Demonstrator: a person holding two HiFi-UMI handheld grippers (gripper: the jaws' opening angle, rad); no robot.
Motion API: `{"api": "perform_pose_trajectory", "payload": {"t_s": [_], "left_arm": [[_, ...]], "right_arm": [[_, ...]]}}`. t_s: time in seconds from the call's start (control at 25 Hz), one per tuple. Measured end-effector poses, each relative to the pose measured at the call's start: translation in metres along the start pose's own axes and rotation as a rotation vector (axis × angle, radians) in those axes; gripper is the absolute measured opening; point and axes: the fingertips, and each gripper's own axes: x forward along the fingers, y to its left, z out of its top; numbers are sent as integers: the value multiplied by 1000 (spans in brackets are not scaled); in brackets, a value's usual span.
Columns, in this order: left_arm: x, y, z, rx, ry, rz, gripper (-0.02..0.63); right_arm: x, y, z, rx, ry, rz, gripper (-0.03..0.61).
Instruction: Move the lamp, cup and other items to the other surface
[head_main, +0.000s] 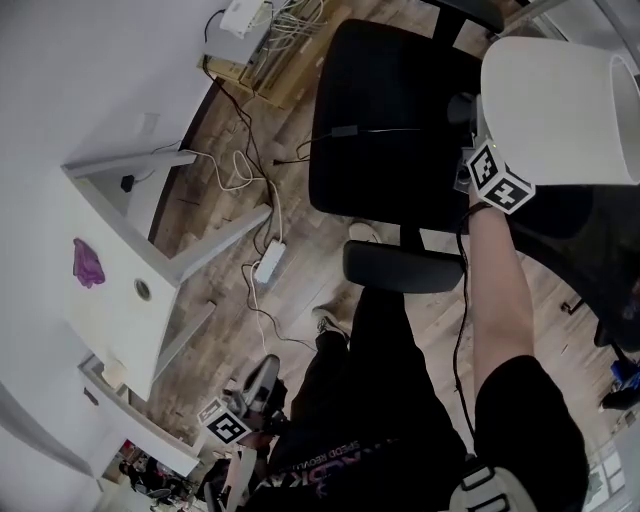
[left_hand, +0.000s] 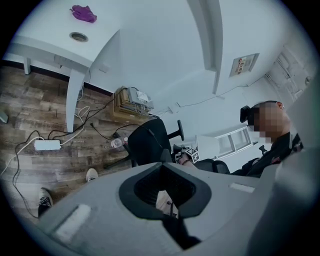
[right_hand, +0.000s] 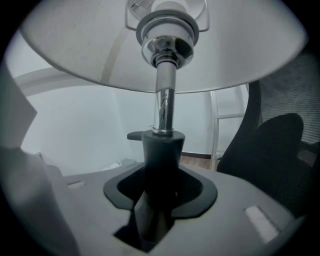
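Observation:
The lamp has a white shade (head_main: 560, 100) and a chrome stem (right_hand: 165, 105) with a dark lower sleeve. My right gripper (head_main: 480, 165) holds it up in the air over the black chair. In the right gripper view, the dark sleeve stands upright between the jaws of my right gripper (right_hand: 160, 200), and the shade (right_hand: 75, 50) spreads overhead. My left gripper (head_main: 245, 400) hangs low beside my leg at the bottom left. Its own view shows only its grey body and a dark opening (left_hand: 165, 200) with something pale inside, and the jaws are hidden. No cup is in view.
A black office chair (head_main: 400, 120) stands on the wood floor below the lamp, and a second dark chair (head_main: 600, 260) is at the right. A white desk (head_main: 100, 300) at the left carries a purple cloth (head_main: 88, 262). A power strip (head_main: 268, 262) and cables lie by its legs.

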Motion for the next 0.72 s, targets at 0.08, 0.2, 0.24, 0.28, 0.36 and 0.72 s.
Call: {"api": "perform_pose_trajectory", "payload": {"t_s": [0.08, 0.2, 0.24, 0.28, 0.36, 0.72], "left_arm": [[5, 3, -5, 3, 18, 19, -5], [10, 9, -15, -2, 50, 39, -5], [12, 11, -20, -4, 61, 44, -4], [14, 12, -23, -6, 71, 49, -5], [19, 14, -27, -11, 86, 57, -4], [28, 28, -42, -20, 140, 83, -4]], "right_arm": [[11, -4, -14, -6, 15, 0, 160], [24, -11, -34, -26, 34, -2, 159], [27, -13, -41, -32, 40, -2, 159], [30, -15, -47, -37, 46, 0, 158], [37, -20, -59, -43, 57, -1, 158], [50, -33, -98, -66, 98, -16, 158]]}}
